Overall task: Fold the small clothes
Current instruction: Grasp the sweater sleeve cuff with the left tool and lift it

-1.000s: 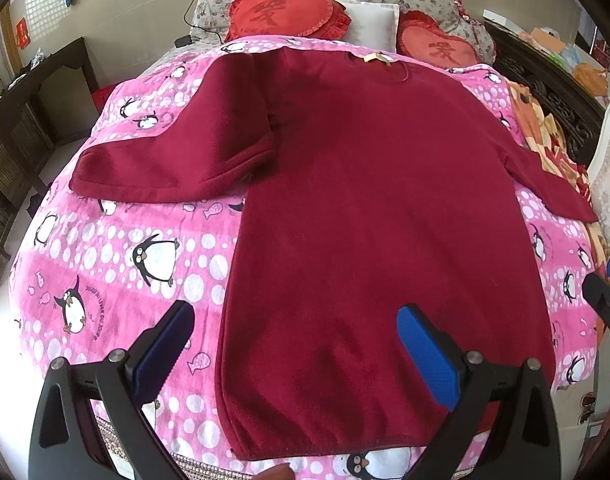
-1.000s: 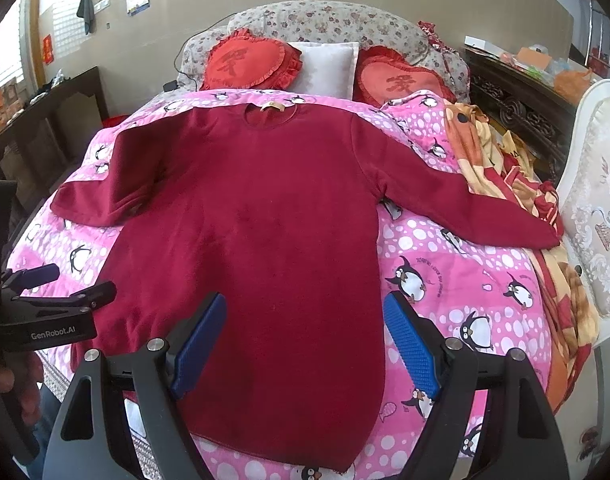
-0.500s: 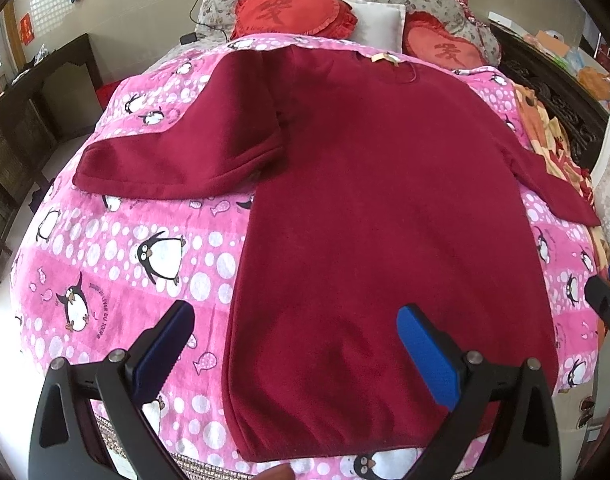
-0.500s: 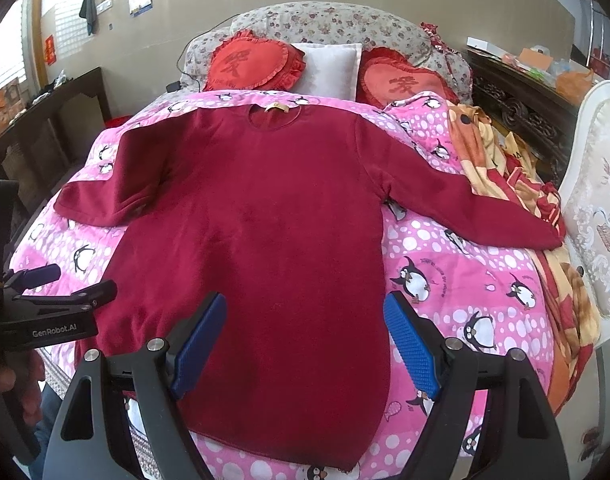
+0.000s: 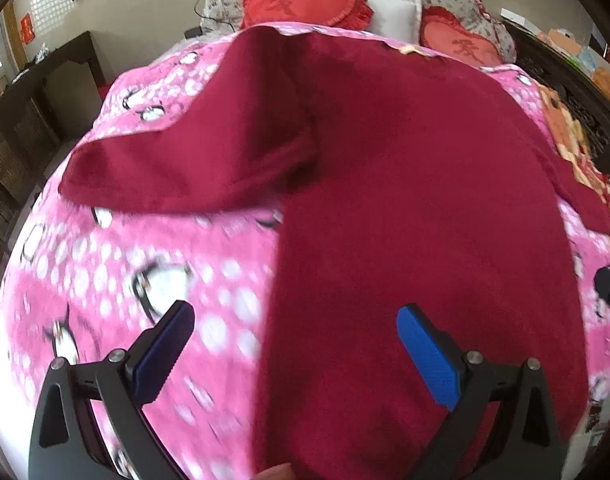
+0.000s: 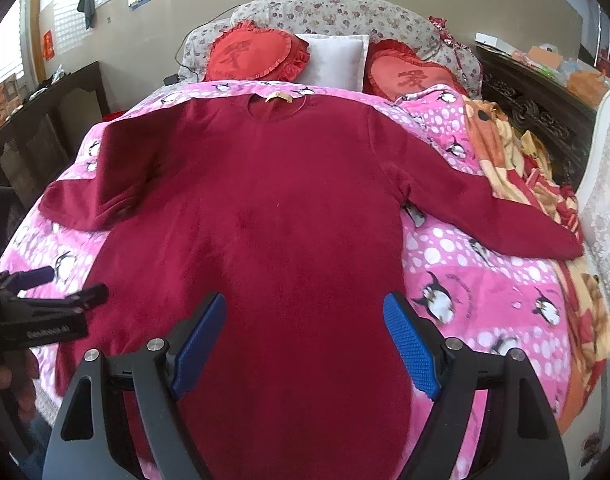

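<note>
Left wrist view's pretty smeared, the penguin blanket (image 5: 165,280) at 9 o'clock is just blur. The sweater (image 6: 289,240) hem's cut off at 6 o'clock behind the fingers (image 6: 411,344).

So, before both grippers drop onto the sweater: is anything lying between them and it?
Nothing visible. The left gripper and right gripper stand open over the bare red sweater.

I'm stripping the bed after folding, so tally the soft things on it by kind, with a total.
Dark red long-sleeved fleece garment: 1
Red heart-shaped frilled cushions: 2
White square pillow: 1
Pink penguin-print fleece blanket: 1
Orange-and-cream patterned blanket: 1
Total: 6
</note>
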The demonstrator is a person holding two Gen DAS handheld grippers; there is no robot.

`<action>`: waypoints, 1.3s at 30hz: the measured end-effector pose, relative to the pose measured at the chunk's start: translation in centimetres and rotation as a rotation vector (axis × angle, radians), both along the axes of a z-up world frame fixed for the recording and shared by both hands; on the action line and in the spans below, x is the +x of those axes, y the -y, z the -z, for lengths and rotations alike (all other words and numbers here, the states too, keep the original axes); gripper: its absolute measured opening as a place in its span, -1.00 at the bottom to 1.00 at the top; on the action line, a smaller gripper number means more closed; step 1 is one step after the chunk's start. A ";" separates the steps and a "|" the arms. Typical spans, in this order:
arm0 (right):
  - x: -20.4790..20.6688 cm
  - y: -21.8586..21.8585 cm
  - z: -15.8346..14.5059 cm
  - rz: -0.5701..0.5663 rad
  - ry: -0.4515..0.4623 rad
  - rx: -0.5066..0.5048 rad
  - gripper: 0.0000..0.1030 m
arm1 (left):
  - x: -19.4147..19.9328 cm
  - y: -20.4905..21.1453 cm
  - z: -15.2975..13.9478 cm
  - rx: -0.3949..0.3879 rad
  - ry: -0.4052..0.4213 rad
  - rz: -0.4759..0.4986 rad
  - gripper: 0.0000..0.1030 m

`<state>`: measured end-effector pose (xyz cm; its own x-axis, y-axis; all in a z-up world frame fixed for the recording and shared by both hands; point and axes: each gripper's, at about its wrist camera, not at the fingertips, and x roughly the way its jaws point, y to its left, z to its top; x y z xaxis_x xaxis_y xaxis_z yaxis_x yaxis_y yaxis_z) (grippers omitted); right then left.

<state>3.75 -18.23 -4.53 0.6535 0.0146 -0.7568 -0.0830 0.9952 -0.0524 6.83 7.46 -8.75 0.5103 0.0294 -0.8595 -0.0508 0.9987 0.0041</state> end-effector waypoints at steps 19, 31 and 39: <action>9.1 -0.8 7.9 0.006 -0.047 -0.035 0.06 | 4.1 -7.1 4.5 -0.084 0.102 -0.083 0.99; 9.6 0.0 8.4 0.029 -0.069 0.008 0.28 | 3.0 -9.5 2.3 -0.226 0.134 -0.090 0.97; 9.6 0.1 8.5 0.031 -0.065 0.017 0.28 | 2.5 -23.6 -1.2 -0.427 0.265 -0.296 0.97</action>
<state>13.34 -18.30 -13.03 0.6035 0.0086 -0.7973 -0.0547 0.9980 -0.0306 9.29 31.02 -7.57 0.7322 -0.1177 -0.6709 -0.2721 0.8524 -0.4465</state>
